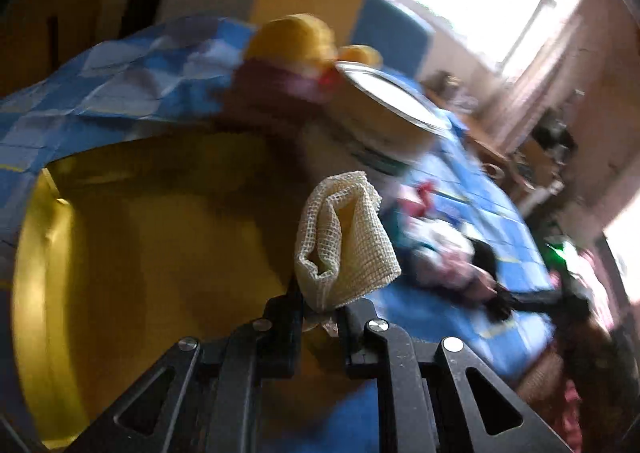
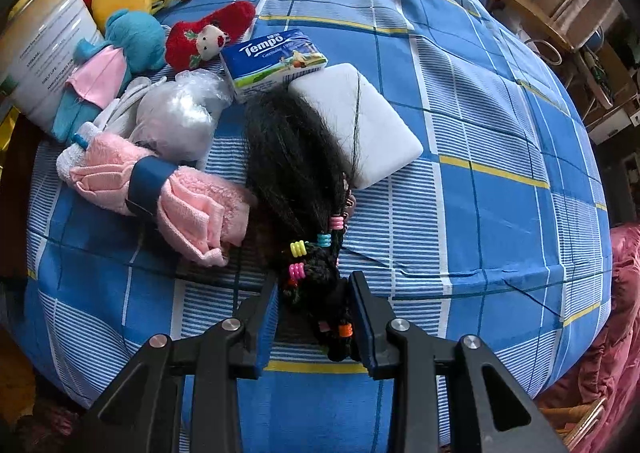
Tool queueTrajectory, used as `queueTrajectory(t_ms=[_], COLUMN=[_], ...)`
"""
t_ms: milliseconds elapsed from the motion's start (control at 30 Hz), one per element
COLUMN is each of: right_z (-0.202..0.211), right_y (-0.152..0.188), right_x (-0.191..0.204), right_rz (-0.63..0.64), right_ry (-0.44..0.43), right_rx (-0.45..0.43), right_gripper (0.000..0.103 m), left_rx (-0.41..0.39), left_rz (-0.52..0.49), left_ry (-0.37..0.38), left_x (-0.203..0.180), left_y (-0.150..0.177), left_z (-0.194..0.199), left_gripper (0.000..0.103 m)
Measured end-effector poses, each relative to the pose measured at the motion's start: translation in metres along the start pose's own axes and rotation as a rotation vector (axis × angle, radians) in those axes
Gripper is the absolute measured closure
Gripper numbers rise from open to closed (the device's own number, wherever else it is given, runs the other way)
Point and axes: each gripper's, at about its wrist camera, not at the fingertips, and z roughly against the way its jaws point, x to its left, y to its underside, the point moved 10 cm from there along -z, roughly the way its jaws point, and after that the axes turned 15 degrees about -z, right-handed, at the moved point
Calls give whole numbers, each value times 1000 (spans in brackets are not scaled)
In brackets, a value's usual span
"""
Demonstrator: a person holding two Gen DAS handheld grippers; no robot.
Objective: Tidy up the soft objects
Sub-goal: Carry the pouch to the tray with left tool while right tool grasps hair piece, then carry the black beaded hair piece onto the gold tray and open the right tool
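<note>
Broadly, we hover over a blue checked bedspread point(image 2: 480, 113) strewn with soft things: a pink towel point(image 2: 168, 197), a black hairpiece point(image 2: 296, 173) with coloured beads, a white pad point(image 2: 360, 121). Our right gripper point(image 2: 314, 313) has its fingers point(image 2: 366, 317) spread apart, straddling the beaded end of the hairpiece without pinching it. Our left gripper point(image 1: 320, 313) has its fingers point(image 1: 286, 313) closed on a folded cream mesh cloth point(image 1: 344, 241), held above a yellow box point(image 1: 140, 253).

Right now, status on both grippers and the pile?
Left gripper shut on mesh cloth, over yellow box. Right gripper open, jaws astride hairpiece. Pink towel and white pad touch the hair.
</note>
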Motion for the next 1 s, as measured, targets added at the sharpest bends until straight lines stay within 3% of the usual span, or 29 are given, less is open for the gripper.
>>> queueTrajectory(t_ms=[333, 400, 433, 467, 533, 700, 833, 1000], right_z=[0, 1, 1, 1, 3, 15, 21, 48], right_y=[0, 0, 0, -1, -1, 3, 15, 18], right_x=[0, -1, -2, -3, -2, 8, 18, 32], right_rz=[-12, -21, -25, -28, -33, -86, -162, -254], right_ry=[-8, -12, -14, -17, -31, -174, -334, -532], right_rx=[0, -3, -5, -8, -14, -35, -8, -37], right_gripper=[69, 69, 69, 70, 70, 74, 74, 75], left_rx=[113, 101, 95, 83, 50, 16, 10, -11], left_rz=[77, 95, 104, 112, 118, 96, 103, 70], left_ry=[-98, -93, -98, -107, -125, -178, -152, -113], left_x=[66, 75, 78, 80, 81, 77, 65, 36], left_y=[-24, -30, -30, -31, -35, -22, -6, 9], left_z=[-66, -73, -74, -71, -64, -39, -22, -5], left_gripper=[83, 66, 49, 38, 35, 27, 27, 27])
